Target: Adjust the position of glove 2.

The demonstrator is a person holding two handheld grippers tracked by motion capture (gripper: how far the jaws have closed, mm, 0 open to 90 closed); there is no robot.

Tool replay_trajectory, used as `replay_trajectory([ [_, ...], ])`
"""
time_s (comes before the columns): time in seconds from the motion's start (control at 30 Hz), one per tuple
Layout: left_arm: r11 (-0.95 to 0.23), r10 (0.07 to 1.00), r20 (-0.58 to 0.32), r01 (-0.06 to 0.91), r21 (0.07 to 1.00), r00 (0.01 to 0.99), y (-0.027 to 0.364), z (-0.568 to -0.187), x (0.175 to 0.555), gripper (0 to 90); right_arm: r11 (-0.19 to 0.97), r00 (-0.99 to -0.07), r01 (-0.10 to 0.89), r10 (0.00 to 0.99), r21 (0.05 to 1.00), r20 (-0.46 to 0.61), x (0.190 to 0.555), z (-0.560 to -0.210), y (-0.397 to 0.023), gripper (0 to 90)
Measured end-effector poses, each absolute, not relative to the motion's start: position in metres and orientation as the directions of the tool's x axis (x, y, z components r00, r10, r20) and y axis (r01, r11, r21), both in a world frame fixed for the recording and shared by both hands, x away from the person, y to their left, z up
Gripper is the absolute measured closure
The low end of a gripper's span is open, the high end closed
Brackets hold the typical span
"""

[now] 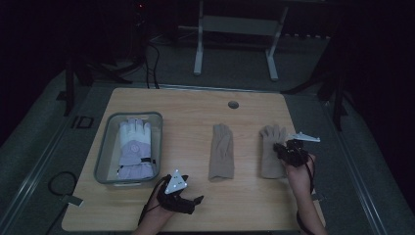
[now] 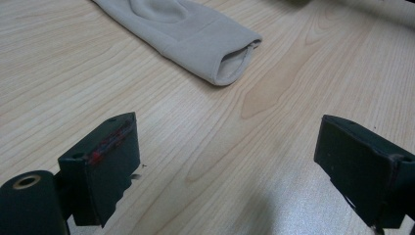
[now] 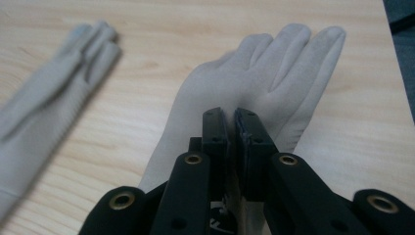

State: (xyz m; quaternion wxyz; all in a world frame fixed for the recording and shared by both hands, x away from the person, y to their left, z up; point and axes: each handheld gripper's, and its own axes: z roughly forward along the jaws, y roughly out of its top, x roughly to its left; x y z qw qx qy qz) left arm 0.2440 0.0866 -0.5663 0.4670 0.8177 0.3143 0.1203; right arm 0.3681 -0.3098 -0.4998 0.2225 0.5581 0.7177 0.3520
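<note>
At the near edge of the pale wooden worktop (image 1: pixel 195 205), the left hand-held gripper (image 1: pixel 195 202) rests with its jaws spread wide on nothing. To the right, the right hand-held gripper (image 3: pixel 230 128) is pinched tight on the soft beige fabric glove (image 3: pixel 274 73), fingers pointing away. Beyond lie its folded beige partner glove (image 1: pixel 221 152) and a clear plastic bin (image 1: pixel 108 147) holding a white-and-lilac padded glove (image 1: pixel 134 147).

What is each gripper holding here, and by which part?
The right gripper is shut on the right beige glove, pinched near its cuff end. The left gripper is open, holding nothing.
</note>
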Motion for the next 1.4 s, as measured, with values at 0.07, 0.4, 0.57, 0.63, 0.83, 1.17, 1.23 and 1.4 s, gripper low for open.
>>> replay_trajectory([
  [0.07,-0.361,0.625,-0.101,0.402,0.841,0.774,0.087,-0.566,0.244,9.8,0.125,-0.276,0.636,0.958,0.761,0.074,0.369,-0.493,-0.301,83.6],
  [0.4,-0.362,0.621,-0.106,0.405,0.84,0.777,0.087,-0.566,0.244,9.8,0.127,-0.314,0.603,0.946,0.788,0.087,0.371,-0.465,-0.248,83.6],
  [0.57,-0.358,0.621,-0.11,0.405,0.841,0.776,0.087,-0.565,0.244,9.8,0.138,-0.346,0.596,0.933,0.791,0.097,0.373,-0.46,-0.218,83.6],
  [0.63,-0.355,0.621,-0.114,0.408,0.841,0.776,0.088,-0.565,0.245,9.8,0.146,-0.365,0.593,0.925,0.792,0.103,0.374,-0.46,-0.206,83.6],
  [0.83,-0.349,0.619,-0.122,0.41,0.842,0.776,0.089,-0.565,0.245,9.8,0.159,-0.403,0.581,0.908,0.798,0.112,0.374,-0.459,-0.173,83.6],
  [1.17,-0.345,0.621,-0.123,0.411,0.844,0.774,0.089,-0.565,0.245,9.6,0.176,-0.398,0.63,0.909,0.756,0.12,0.377,-0.492,-0.15,83.5],
  [1.23,-0.344,0.621,-0.126,0.414,0.843,0.773,0.089,-0.565,0.245,9.7,0.172,-0.391,0.646,0.911,0.744,0.13,0.378,-0.502,-0.149,83.4],
  [1.4,-0.349,0.619,-0.124,0.413,0.841,0.775,0.089,-0.565,0.245,9.6,0.162,-0.381,0.682,0.911,0.713,0.157,0.378,-0.522,-0.148,82.8],
])
